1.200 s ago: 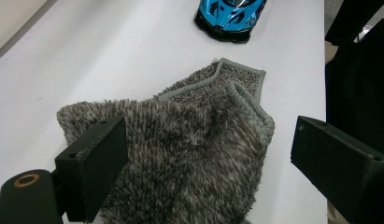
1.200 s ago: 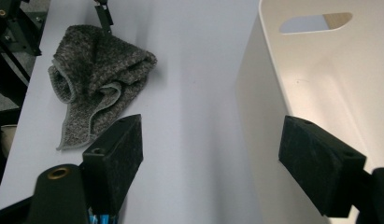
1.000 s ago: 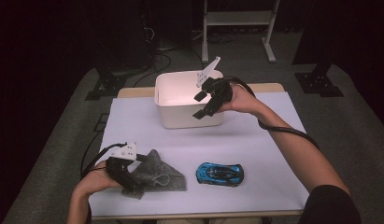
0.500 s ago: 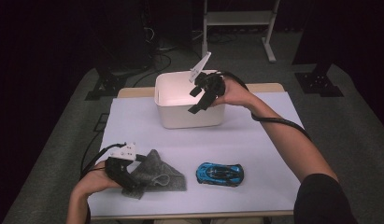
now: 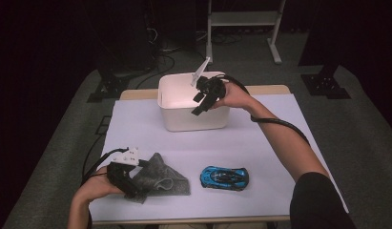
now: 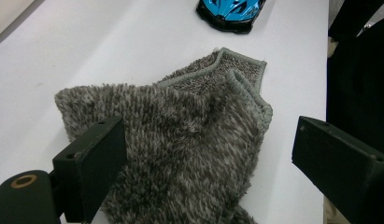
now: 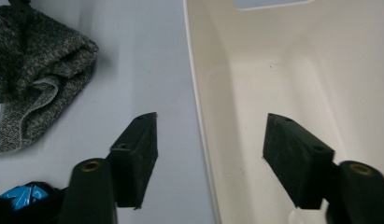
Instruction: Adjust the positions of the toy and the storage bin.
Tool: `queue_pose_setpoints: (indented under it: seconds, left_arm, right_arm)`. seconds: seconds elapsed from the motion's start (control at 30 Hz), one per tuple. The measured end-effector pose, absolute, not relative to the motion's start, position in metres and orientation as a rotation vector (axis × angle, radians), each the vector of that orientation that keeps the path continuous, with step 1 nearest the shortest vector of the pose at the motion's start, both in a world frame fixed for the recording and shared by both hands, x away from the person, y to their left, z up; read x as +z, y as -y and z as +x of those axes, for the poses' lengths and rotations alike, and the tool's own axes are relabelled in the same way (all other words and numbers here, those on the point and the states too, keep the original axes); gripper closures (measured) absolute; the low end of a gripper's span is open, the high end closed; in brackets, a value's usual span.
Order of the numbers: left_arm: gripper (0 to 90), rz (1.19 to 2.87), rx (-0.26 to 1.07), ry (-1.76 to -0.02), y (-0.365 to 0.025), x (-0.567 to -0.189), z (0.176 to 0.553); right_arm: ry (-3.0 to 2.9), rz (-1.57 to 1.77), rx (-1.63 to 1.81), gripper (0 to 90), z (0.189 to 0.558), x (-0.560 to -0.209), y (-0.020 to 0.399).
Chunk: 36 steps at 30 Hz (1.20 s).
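Mottled grey cloth (image 5: 158, 179), blue-and-black toy car (image 5: 224, 177), cream-white bin (image 5: 193, 119), white table (image 5: 260, 143).

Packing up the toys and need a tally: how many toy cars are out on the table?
1. The blue toy car lies on the white table near the front edge, right of the grey cloth. The part of the white bin that shows holds none.

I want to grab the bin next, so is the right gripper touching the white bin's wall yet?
Apart. In the right gripper view the right gripper straddles the white bin wall, with a clear gap between the wall and each pad; its jaws have just been closing.
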<state>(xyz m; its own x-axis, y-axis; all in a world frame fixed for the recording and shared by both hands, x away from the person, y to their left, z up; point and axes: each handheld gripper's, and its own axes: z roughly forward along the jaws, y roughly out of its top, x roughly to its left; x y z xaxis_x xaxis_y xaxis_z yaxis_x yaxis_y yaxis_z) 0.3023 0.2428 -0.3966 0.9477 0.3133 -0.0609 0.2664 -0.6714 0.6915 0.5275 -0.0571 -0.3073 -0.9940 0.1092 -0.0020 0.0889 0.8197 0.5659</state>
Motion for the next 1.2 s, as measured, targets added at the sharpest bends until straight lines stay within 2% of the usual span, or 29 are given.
queue_pose_setpoints:
  seconds: [0.33,0.57,0.63,1.2]
  left_arm:
    - [9.3,2.344,0.074,-0.402,-0.243,-0.397,0.302]
    - [9.3,2.346,0.073,-0.399,-0.244,-0.398,0.301]
    - [9.3,2.345,0.079,-0.400,-0.245,-0.397,0.301]
    - [9.3,2.339,0.072,-0.394,-0.244,-0.397,0.300]
  right_arm:
    - [-2.973,0.190,0.851,66.7,0.529,-0.319,0.064]
    - [-2.993,0.208,0.833,75.0,0.529,-0.323,0.066]
    - [-3.014,0.200,0.809,81.5,0.528,-0.326,0.064]
    - [-3.029,0.227,0.775,82.2,0.521,-0.325,0.066]
